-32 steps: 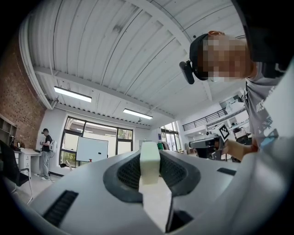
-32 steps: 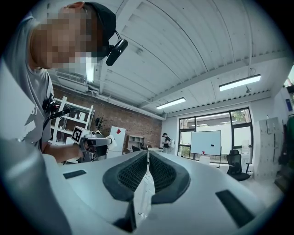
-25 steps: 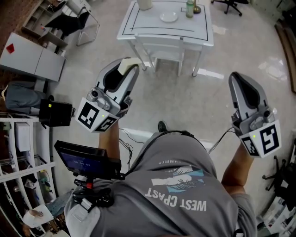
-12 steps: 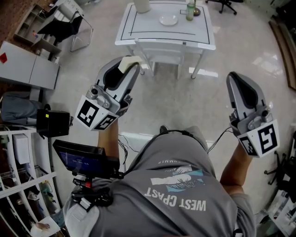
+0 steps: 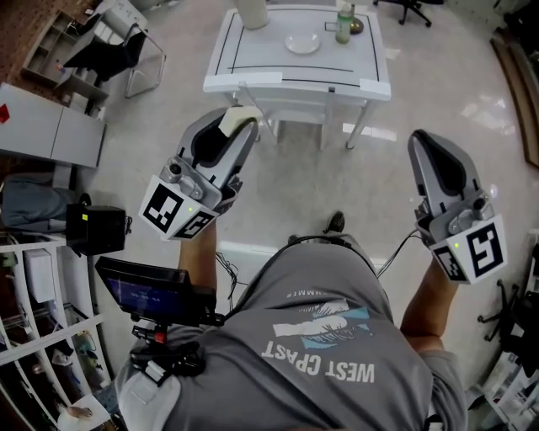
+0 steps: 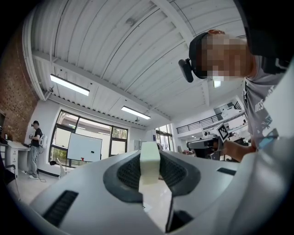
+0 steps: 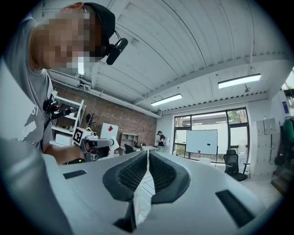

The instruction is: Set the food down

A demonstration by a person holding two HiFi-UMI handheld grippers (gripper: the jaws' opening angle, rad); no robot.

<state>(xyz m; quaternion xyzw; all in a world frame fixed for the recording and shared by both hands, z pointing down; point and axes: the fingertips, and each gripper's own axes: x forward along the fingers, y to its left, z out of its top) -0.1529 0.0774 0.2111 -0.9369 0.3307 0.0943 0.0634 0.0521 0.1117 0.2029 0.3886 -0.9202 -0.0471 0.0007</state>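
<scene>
At the far left of the head view a grey metal cabinet (image 5: 52, 133) stands on the pale shiny floor (image 5: 295, 181), and nearer to the person there is a small black box (image 5: 99, 229). To the right of it, the left gripper (image 5: 242, 128) is held in the air above the floor and points toward the far side. Its jaws are clamped on a pale cream rectangular block of food (image 6: 149, 160), which stands upright between the black ribbed pads and sticks out above them. Beyond this gripper stands a white rectangular desk (image 5: 269, 61), well apart from the food. On the desk there are a white round plate (image 5: 301, 44) and, to the right of it, a green bottle (image 5: 343, 23). At the right, the right gripper (image 5: 420, 140) also points toward the far side, above the floor. Its jaws are together, pad against pad, with nothing between them. Near the bottom is the person's grey printed T-shirt (image 5: 328, 337).
</scene>
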